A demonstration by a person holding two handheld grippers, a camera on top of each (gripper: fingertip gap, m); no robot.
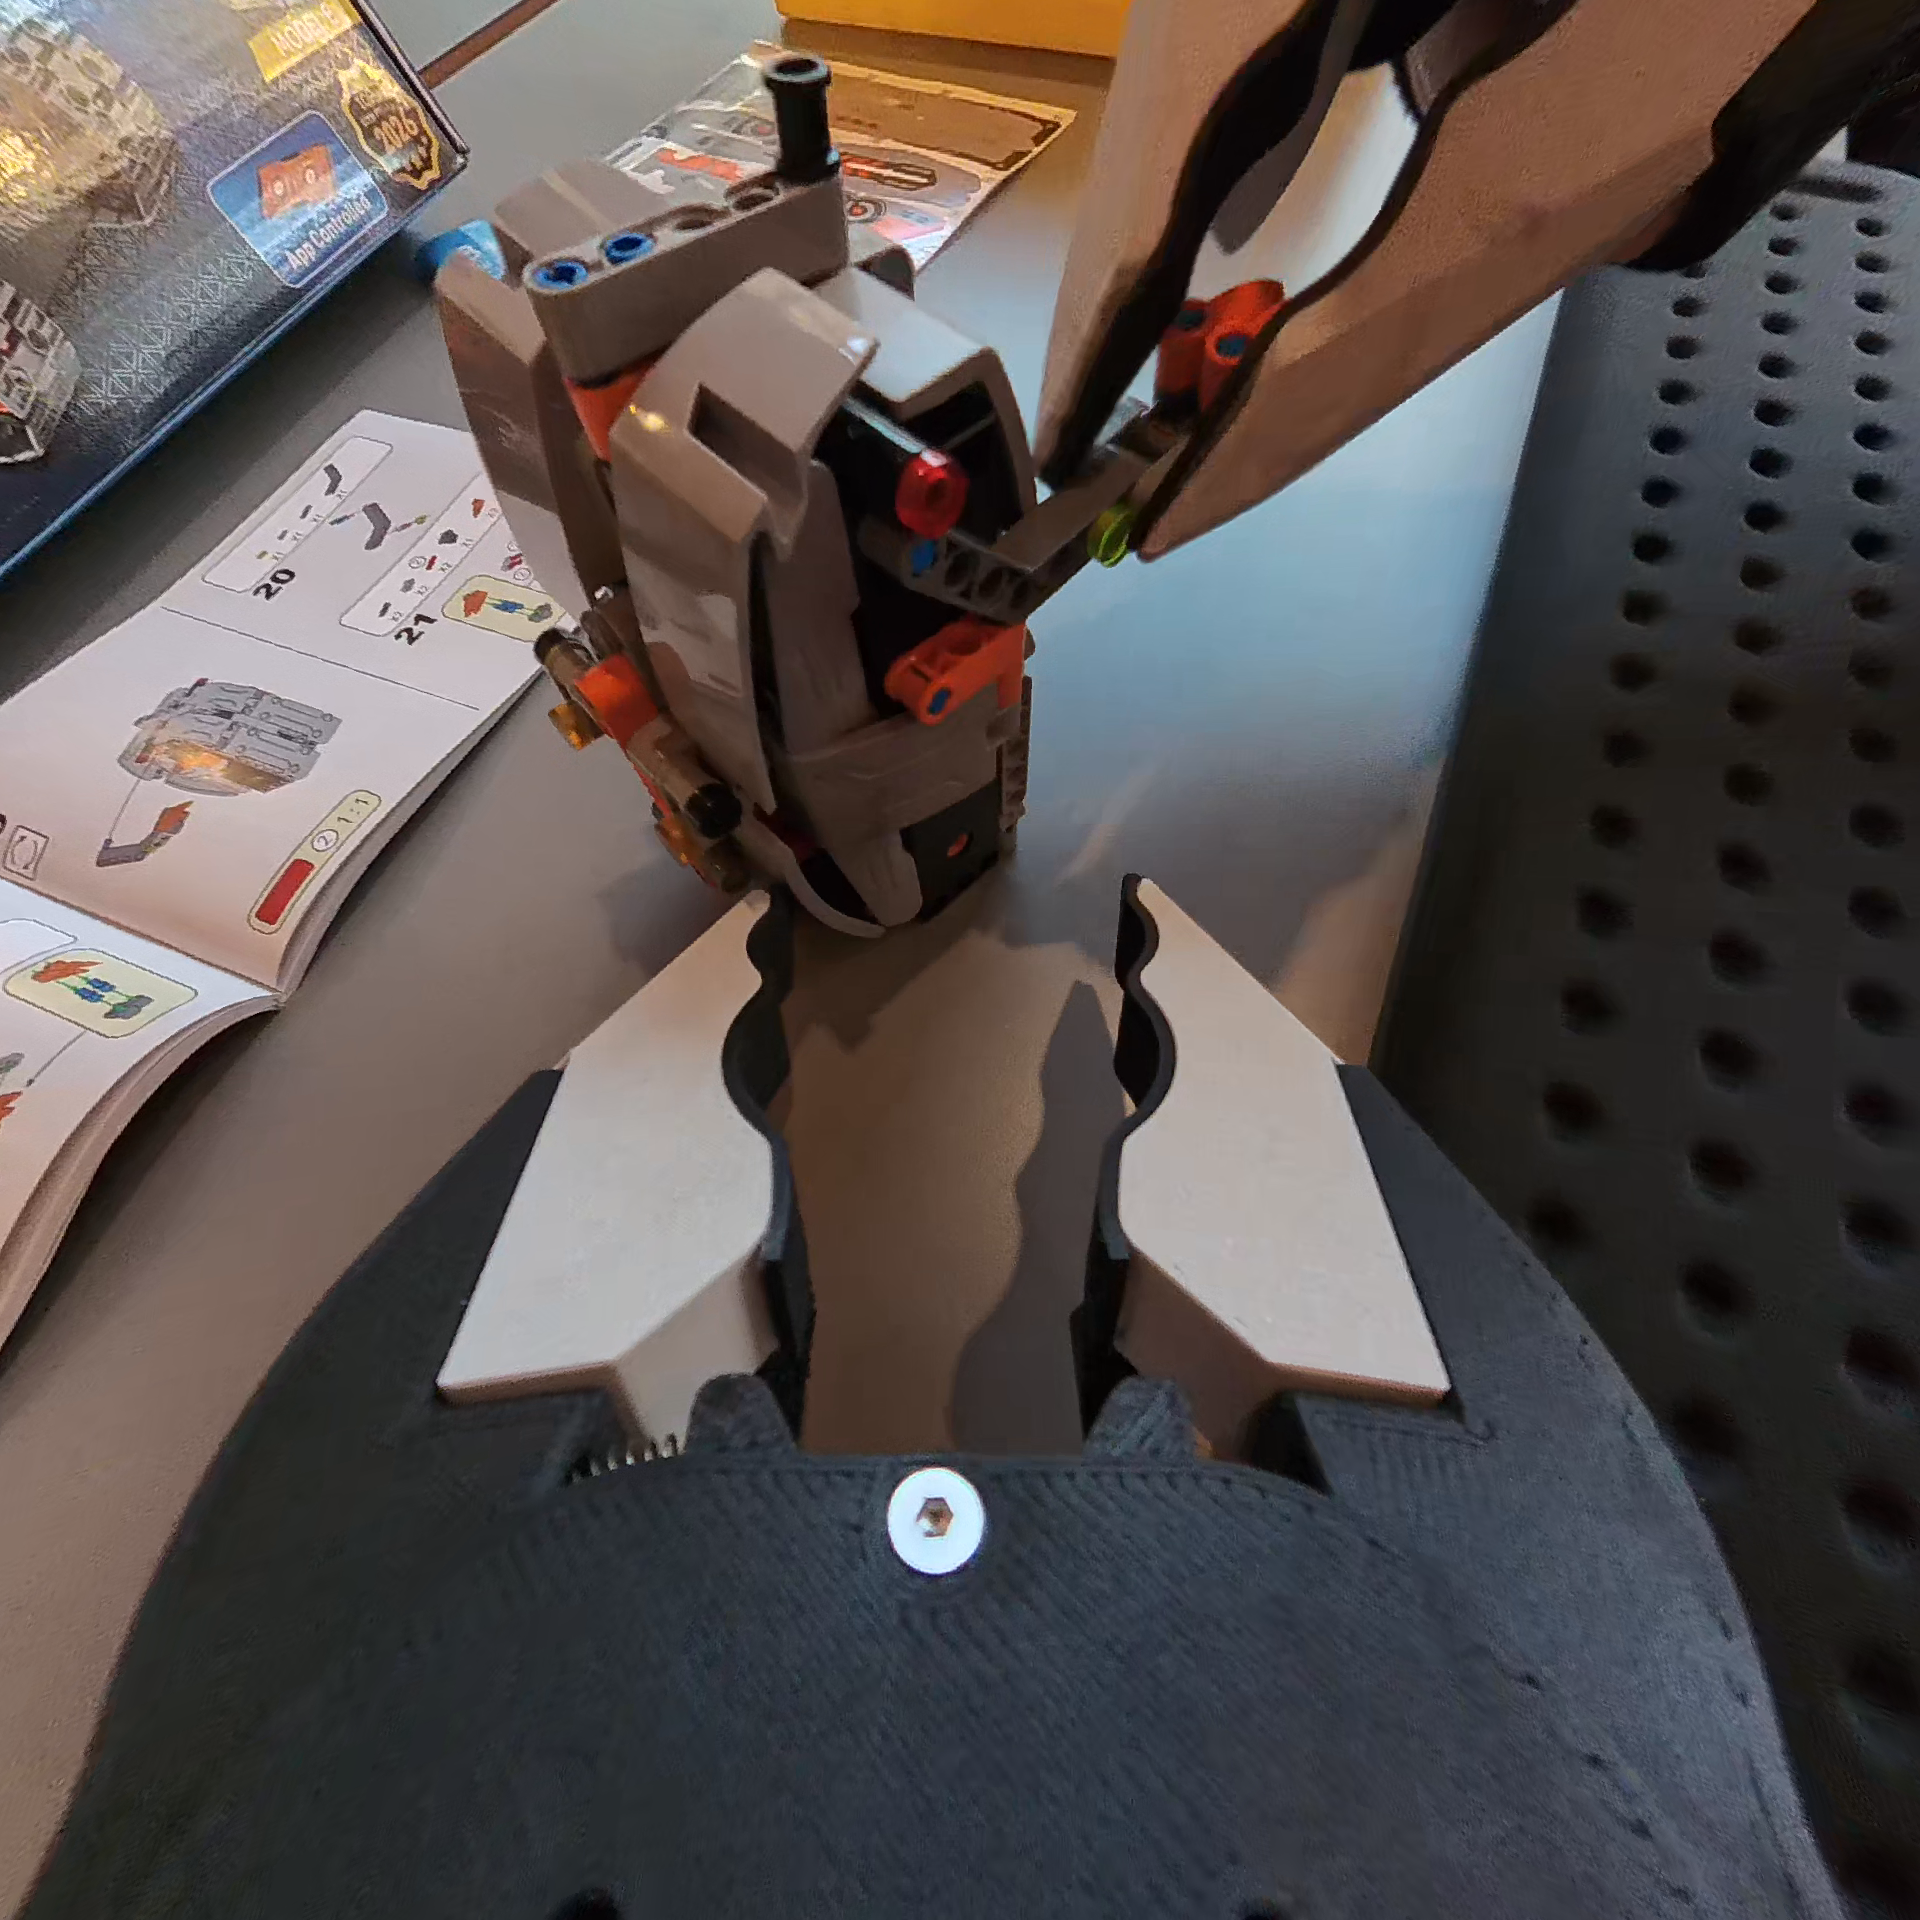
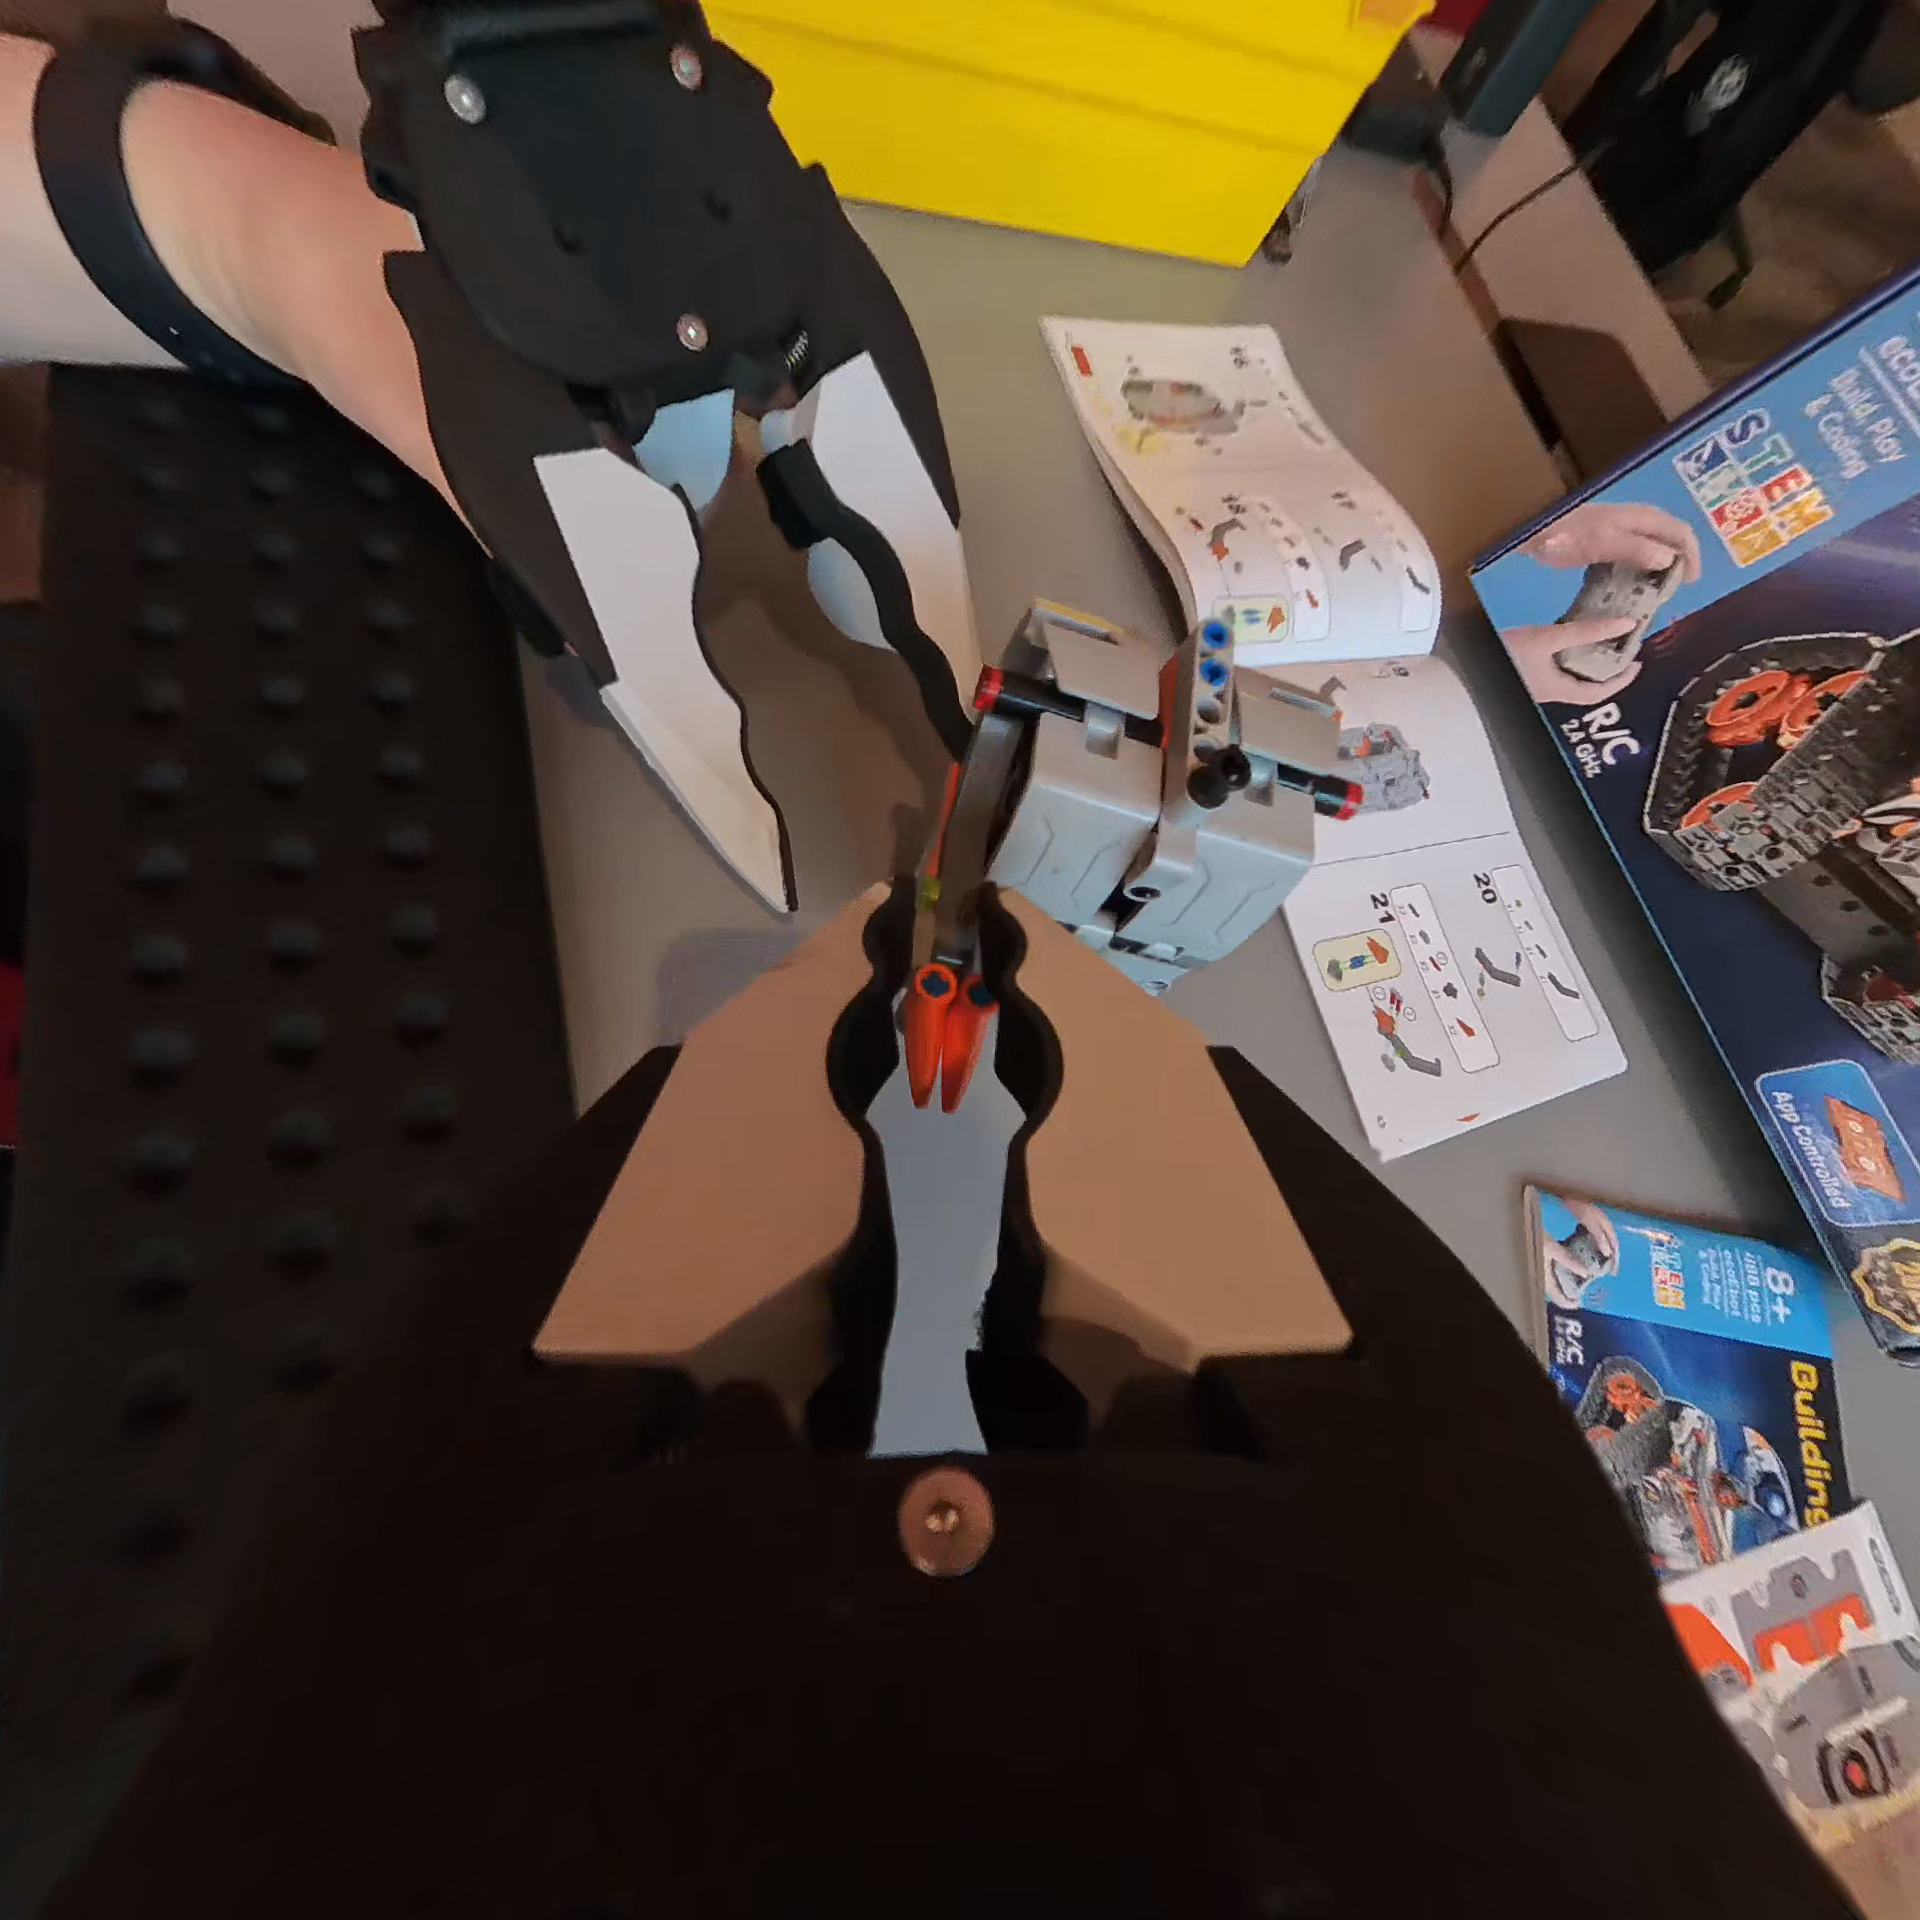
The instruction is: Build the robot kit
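Observation:
A grey, black and orange brick-built model [image 1: 748,582] stands upright on the grey table [image 1: 1195,727]; it also shows in the right wrist view [image 2: 1132,821]. My right gripper [image 2: 940,914] is shut on a dark grey angled beam [image 1: 997,566] with an orange connector [image 2: 951,1039] and a lime pin. The beam's far end touches the model's side. In the left wrist view the right gripper [image 1: 1101,509] reaches in from the upper right. My left gripper [image 1: 951,914] is open and empty, its tips just short of the model's base; it also shows in the right wrist view [image 2: 862,810].
An open instruction booklet [image 1: 260,727] lies left of the model. A dark printed box [image 1: 187,208] lies beyond it. A black perforated panel [image 1: 1714,831] borders the table. A yellow bin [image 2: 1039,104] stands at the back. A small blue booklet [image 2: 1683,1382] lies nearby. Some 6 cm of space lies between my two pairs of fingers.

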